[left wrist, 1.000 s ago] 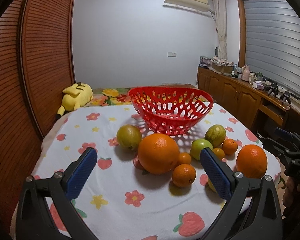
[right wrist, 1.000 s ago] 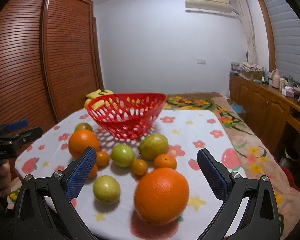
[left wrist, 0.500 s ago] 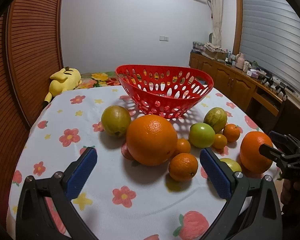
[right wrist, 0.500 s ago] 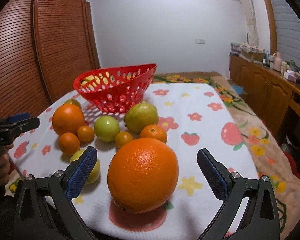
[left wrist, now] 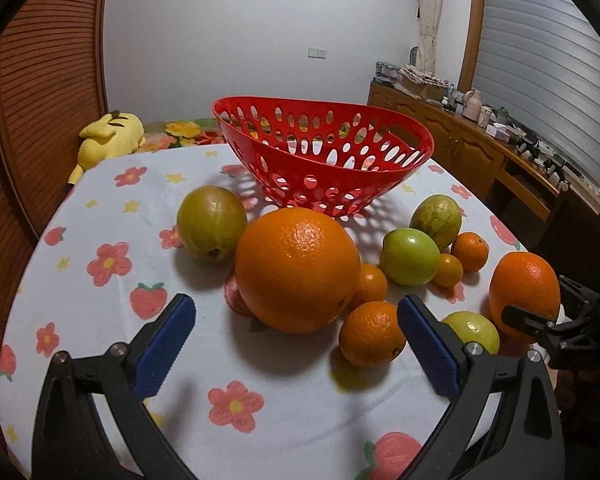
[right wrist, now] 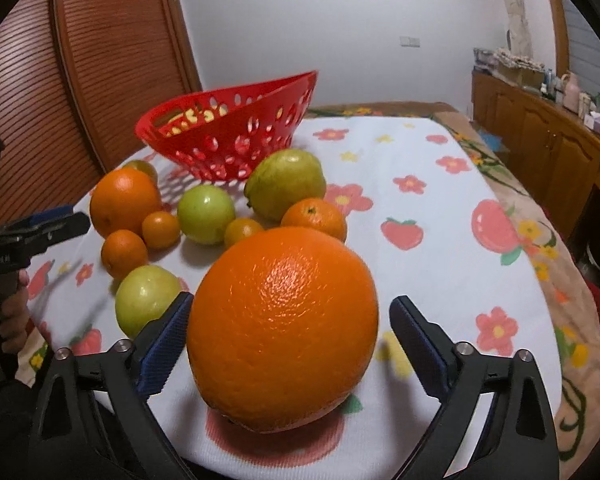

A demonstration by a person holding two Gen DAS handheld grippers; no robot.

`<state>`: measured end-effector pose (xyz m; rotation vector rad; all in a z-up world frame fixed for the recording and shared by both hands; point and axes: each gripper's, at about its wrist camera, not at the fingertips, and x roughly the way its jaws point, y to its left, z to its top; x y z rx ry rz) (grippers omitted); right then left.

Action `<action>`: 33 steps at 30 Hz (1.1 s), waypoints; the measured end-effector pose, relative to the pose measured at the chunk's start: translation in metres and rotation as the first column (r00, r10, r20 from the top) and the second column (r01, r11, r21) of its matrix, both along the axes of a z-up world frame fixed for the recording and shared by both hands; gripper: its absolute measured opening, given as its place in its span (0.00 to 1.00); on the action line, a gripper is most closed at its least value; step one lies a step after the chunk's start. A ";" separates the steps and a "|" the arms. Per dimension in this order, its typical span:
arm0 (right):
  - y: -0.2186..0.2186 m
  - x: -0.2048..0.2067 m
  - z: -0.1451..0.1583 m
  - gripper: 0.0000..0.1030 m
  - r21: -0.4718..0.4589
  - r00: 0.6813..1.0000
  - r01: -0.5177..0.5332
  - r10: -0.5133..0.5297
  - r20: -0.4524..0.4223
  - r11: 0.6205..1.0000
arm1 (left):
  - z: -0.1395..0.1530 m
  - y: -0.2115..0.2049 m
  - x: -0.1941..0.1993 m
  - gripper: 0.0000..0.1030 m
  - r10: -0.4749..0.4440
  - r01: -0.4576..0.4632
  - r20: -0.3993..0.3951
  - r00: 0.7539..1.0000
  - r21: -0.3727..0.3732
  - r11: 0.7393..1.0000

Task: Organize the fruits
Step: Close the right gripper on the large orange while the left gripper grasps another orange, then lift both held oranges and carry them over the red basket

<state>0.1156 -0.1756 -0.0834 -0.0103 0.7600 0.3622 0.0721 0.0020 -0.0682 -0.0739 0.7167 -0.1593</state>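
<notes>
Oranges: two large ones sit on the flowered tablecloth [left wrist: 100,216]; the near orange [right wrist: 282,330] lies between the spread pads of the right gripper [right wrist: 288,344], the far orange [left wrist: 298,270] ahead of the left gripper [left wrist: 296,344].
Tongs: both stand wide apart and hold nothing; the right's left pad looks just beside the peel, contact unclear.
Basket: red perforated basket [left wrist: 380,168] stands behind the fruit and seems empty.
Handling: each orange is probably heavy, firm and round, with dimpled peel that should grip rubber pads.
Hold: across the widest part, level, or it may squirt out.
Risk: small mandarins [right wrist: 124,254] and green fruit [right wrist: 146,300] crowd close and could roll if nudged.
</notes>
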 end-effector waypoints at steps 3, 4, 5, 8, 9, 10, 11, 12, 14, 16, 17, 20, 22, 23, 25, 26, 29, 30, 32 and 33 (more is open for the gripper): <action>0.003 0.002 -0.002 0.83 -0.007 1.000 -0.022 0.022 -0.006 1.000 | 0.000 0.002 0.005 0.97 0.000 0.000 -0.005 1.000 -0.003 1.000; 0.003 0.001 -0.002 0.83 -0.006 1.000 -0.024 0.024 -0.005 1.000 | -0.001 0.003 0.008 0.97 -0.002 0.002 -0.011 1.000 -0.008 1.000; 0.004 0.001 -0.001 0.83 -0.009 1.000 -0.026 0.026 -0.003 1.000 | -0.001 0.004 0.010 0.97 -0.002 0.002 -0.017 1.000 -0.015 1.000; 0.003 0.001 -0.001 0.82 -0.002 1.000 -0.019 0.019 0.004 1.000 | -0.004 0.005 0.017 0.97 -0.007 0.006 -0.037 0.999 -0.026 1.000; 0.002 0.002 -0.001 0.82 -0.002 1.000 -0.023 0.023 0.003 1.000 | -0.005 0.005 0.018 0.97 -0.007 0.006 -0.041 0.999 -0.025 1.000; 0.003 0.003 -0.001 0.82 -0.002 1.000 -0.027 0.027 0.002 1.000 | -0.006 0.005 0.020 0.97 -0.010 0.009 -0.046 0.999 -0.026 1.000; 0.003 0.003 -0.001 0.82 -0.004 1.000 -0.028 0.028 0.003 1.000 | -0.007 0.005 0.022 0.97 -0.012 0.011 -0.052 0.999 -0.027 1.000; 0.002 0.004 0.000 0.82 -0.006 1.000 -0.028 0.028 0.005 1.000 | -0.007 0.005 0.025 0.97 -0.017 0.015 -0.059 0.998 -0.032 0.999; 0.003 0.006 0.001 0.82 -0.009 0.999 -0.036 0.036 0.008 0.999 | -0.009 0.007 0.030 0.97 -0.023 0.020 -0.071 0.997 -0.046 0.999; 0.002 0.008 0.003 0.82 -0.009 0.999 -0.040 0.041 0.016 0.999 | -0.011 0.009 0.037 0.97 -0.032 0.026 -0.088 0.996 -0.070 0.997; 0.003 0.009 0.005 0.82 -0.009 0.999 -0.044 0.044 0.021 0.999 | -0.012 0.010 0.040 0.97 -0.036 0.028 -0.095 0.995 -0.084 0.996; 0.003 0.011 0.008 0.82 -0.009 0.998 -0.055 0.055 0.034 0.998 | -0.013 0.012 0.046 0.97 -0.040 0.029 -0.102 0.994 -0.104 0.994; 0.004 0.012 0.009 0.82 -0.014 0.998 -0.057 0.058 0.039 0.998 | -0.013 0.012 0.049 0.95 -0.042 0.030 -0.104 0.994 -0.113 0.993; 0.005 0.012 0.008 0.82 -0.016 0.997 -0.059 0.059 0.040 0.998 | -0.012 0.012 0.050 0.95 -0.042 0.029 -0.107 0.993 -0.114 0.993; 0.006 0.012 0.008 0.82 -0.021 0.997 -0.064 0.065 0.042 0.998 | -0.012 0.012 0.052 0.95 -0.042 0.030 -0.107 0.993 -0.116 0.993; 0.006 0.013 0.007 0.82 -0.023 0.997 -0.067 0.067 0.042 0.998 | -0.013 0.011 0.053 0.95 -0.046 0.033 -0.113 0.993 -0.117 0.993; 0.008 0.013 0.007 0.82 -0.023 0.996 -0.075 0.076 0.040 0.997 | -0.016 0.010 0.058 0.95 -0.047 0.032 -0.125 0.991 -0.114 0.993; 0.008 0.014 0.007 0.82 -0.024 0.996 -0.077 0.078 0.041 0.997 | -0.016 0.011 0.060 0.95 -0.048 0.034 -0.127 0.991 -0.116 0.993; 0.009 0.014 0.008 0.82 -0.027 0.996 -0.080 0.081 0.044 0.996 | -0.019 0.013 0.063 0.91 -0.051 0.034 -0.135 0.990 -0.128 0.991; 0.008 0.014 0.009 0.82 -0.028 0.996 -0.082 0.083 0.045 0.996 | -0.019 0.013 0.064 0.87 -0.059 0.039 -0.139 0.989 -0.140 0.989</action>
